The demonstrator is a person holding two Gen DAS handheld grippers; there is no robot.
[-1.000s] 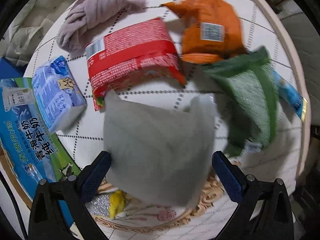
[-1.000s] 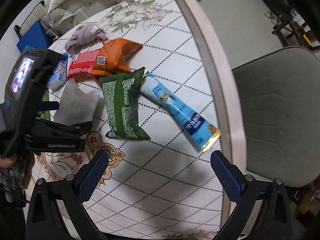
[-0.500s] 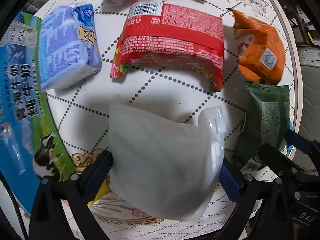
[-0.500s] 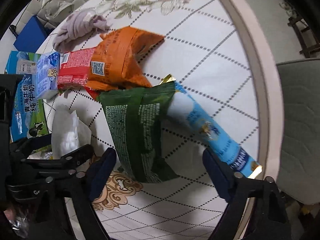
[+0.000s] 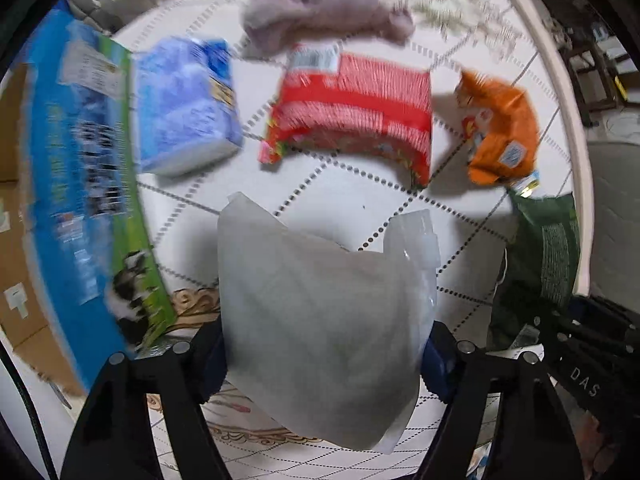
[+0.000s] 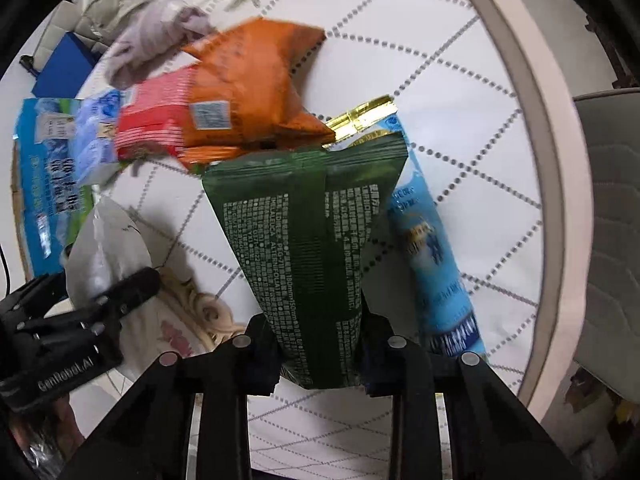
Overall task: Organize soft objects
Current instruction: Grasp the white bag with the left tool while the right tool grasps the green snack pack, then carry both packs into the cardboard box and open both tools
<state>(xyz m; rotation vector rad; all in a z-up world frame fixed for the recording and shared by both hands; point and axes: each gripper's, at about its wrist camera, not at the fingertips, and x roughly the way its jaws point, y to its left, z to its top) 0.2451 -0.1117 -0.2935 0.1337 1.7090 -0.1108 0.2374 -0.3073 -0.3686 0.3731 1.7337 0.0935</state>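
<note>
My left gripper [image 5: 324, 356] is shut on a white translucent pack [image 5: 324, 312] and holds it above the round table [image 5: 332, 200]. My right gripper [image 6: 320, 360] is shut on the near end of a dark green pack [image 6: 308, 232]. Past the white pack lie a blue tissue pack [image 5: 184, 108], a red pack [image 5: 352, 116], an orange pouch [image 5: 500, 132] and a mauve cloth [image 5: 324, 20]. A light-blue tube pack [image 6: 432, 248] lies right of the green pack. The left gripper with the white pack [image 6: 104, 248] shows at the left of the right wrist view.
A blue and green milk carton box [image 5: 80, 184] lies along the table's left side. The table's raised pink rim [image 6: 532, 120] runs on the right. A grey chair seat [image 6: 612, 220] stands beyond it. A blue item [image 6: 64, 64] and padded fabric lie off the far left.
My right gripper moved in and closed on the green pack's near end. My left gripper kept hold of the white pack and shifted its view toward the far side.
</note>
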